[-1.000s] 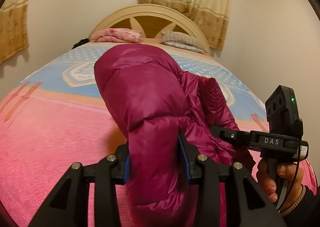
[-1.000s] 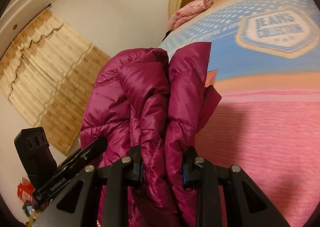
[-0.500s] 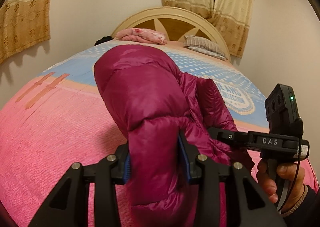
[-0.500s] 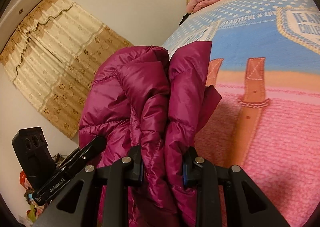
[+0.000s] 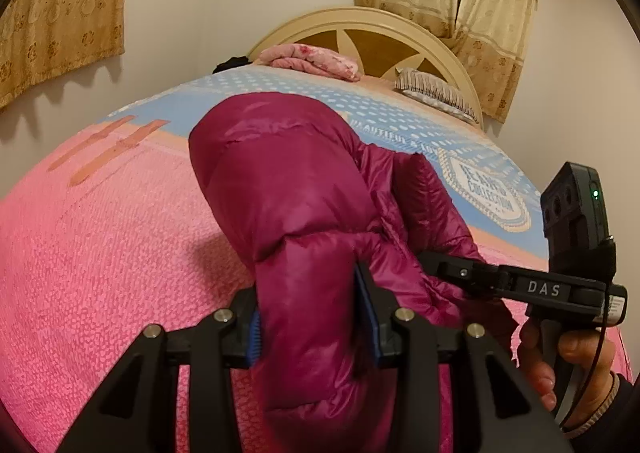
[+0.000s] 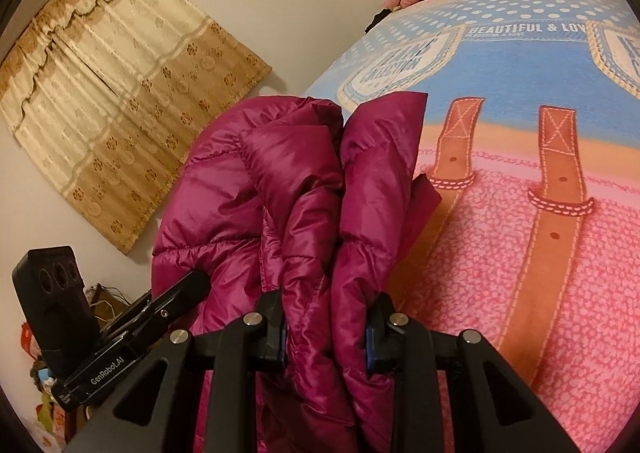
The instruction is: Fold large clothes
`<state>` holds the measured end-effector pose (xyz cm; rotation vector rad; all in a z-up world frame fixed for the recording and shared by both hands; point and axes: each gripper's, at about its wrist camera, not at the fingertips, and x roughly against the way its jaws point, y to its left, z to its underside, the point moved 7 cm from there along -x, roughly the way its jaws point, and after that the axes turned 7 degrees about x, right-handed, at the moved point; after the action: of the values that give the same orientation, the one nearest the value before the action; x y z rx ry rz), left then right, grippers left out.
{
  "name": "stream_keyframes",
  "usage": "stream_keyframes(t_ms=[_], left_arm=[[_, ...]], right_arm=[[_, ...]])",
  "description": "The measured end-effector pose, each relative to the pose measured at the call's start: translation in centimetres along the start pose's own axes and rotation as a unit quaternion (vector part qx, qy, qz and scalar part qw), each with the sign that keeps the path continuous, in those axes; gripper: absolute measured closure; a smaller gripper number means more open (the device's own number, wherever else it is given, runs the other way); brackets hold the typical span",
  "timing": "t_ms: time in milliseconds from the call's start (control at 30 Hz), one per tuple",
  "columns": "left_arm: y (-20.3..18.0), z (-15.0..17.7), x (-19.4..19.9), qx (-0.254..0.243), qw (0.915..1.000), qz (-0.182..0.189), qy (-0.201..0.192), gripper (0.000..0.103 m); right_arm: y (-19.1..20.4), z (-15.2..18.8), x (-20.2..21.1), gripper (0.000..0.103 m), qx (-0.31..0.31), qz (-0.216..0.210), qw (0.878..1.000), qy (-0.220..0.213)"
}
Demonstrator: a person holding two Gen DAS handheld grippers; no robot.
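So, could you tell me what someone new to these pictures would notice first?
A shiny magenta puffer jacket fills the middle of both views, bunched up and clamped by the left gripper and the right gripper side by side. Beneath it spreads a bright pink and blue bedspread with brown strap prints. At the head of the bed, a folded pink blanket lies against the arched headboard.

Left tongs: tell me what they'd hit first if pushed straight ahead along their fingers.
The left tongs are shut on the magenta puffer jacket, so its bulk comes first. Beyond it lies the pink-and-blue bedspread; depth past the jacket is unclear.
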<state>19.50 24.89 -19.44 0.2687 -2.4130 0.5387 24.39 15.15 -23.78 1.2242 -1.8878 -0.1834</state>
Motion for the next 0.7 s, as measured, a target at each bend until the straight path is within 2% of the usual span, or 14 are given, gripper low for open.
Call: stream_keyframes(t_ms=[367, 500, 700], left_arm=[[1.7, 0.8, -1.2, 0.010, 0.9998, -0.007, 0.014, 0.062], [2.2, 1.2, -1.8, 0.009, 0.9996, -0.016, 0.022, 0.061], [3.7, 2.2, -3.1, 0.012, 0.9986, -0.043, 0.029, 0.047]], right_arm=[[0.2, 0.2, -1.1, 0.076, 0.020, 0.025, 0.999, 0.007], [-0.4, 0.3, -1.5, 0.076, 0.009, 0.030, 0.999, 0.011], [-2.4, 1.0, -2.4, 0.076, -0.017, 0.043, 0.999, 0.029]])
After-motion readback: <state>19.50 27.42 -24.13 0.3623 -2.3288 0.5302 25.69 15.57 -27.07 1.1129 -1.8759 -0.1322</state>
